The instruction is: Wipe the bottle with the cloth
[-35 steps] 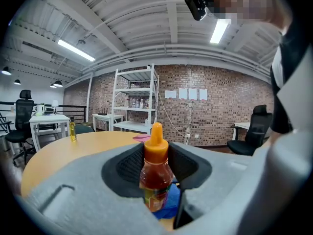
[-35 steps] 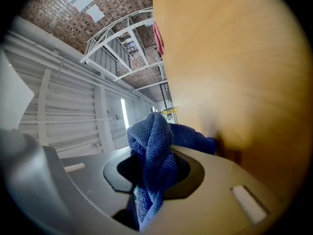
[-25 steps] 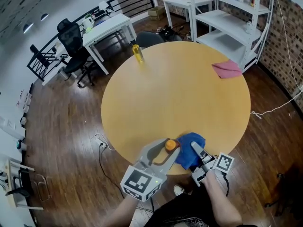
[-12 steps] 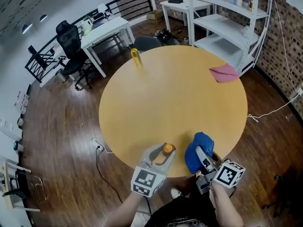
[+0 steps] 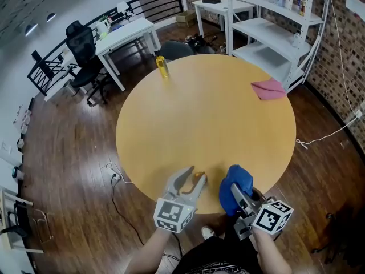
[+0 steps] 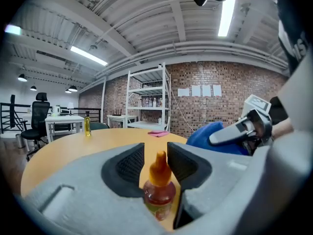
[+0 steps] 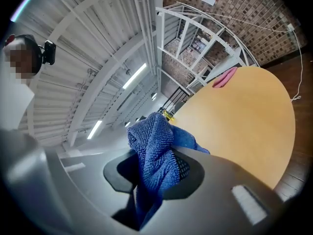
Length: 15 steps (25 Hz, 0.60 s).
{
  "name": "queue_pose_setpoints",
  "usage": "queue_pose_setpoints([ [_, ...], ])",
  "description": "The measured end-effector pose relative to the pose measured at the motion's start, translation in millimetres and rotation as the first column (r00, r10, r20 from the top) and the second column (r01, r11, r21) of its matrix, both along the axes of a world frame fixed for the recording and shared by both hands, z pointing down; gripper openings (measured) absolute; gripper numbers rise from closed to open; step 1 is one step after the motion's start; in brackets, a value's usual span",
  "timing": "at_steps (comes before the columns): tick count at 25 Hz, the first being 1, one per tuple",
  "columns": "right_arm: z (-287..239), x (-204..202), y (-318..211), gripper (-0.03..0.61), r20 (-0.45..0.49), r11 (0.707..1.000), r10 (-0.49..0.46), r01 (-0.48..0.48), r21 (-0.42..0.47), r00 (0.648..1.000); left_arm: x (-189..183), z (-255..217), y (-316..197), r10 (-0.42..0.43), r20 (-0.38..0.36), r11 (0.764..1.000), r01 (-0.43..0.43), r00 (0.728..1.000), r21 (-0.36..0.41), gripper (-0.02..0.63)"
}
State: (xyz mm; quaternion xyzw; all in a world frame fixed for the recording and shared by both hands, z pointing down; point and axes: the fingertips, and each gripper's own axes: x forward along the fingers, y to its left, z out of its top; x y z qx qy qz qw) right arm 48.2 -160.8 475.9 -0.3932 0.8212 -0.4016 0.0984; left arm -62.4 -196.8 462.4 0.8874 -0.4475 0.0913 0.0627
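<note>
Blue cloth [image 5: 236, 178] bunched in right gripper [image 5: 234, 188], jaws clamped on it, tilted up just off near edge of table [image 5: 205, 119]. Beside it left gripper [image 5: 193, 178] sits level, pointing across table, clenched on orange-cap bottle [image 5: 199, 177] at near edge. Count: 2 grippers, 2 bottles incl. yellow bottle [image 5: 163, 66] at far edge, 2 cloths incl. pink cloth [image 5: 269, 88] far right.

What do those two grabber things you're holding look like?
The left hand-held gripper and the right hand-held gripper are light grey plastic claws, each with two curved jaws. Their pads are dark and ribbed. Each carries a white cube printed with black square markers.
</note>
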Motion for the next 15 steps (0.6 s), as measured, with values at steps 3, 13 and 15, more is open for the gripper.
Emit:
queue_pose_setpoints([
  [3,0,-5,2,0.08,0.004,1.0,-0.011,0.011,-0.004,1.0,1,-2,-2,0.015,0.023,1.0,-0.015,1.0,0.004,0.15],
  [13,-9,-17,9,0.08,-0.134,0.998,-0.039,0.046,0.053,0.99,-23,-5,22,-0.081,-0.029,0.997,0.081,0.996,0.001,0.15],
  [15,-16,-21,14,0.08,-0.197,0.995,-0.038,0.055,0.085,0.98,-27,-10,31,-0.099,-0.036,0.995,0.099,0.994,-0.005,0.15],
])
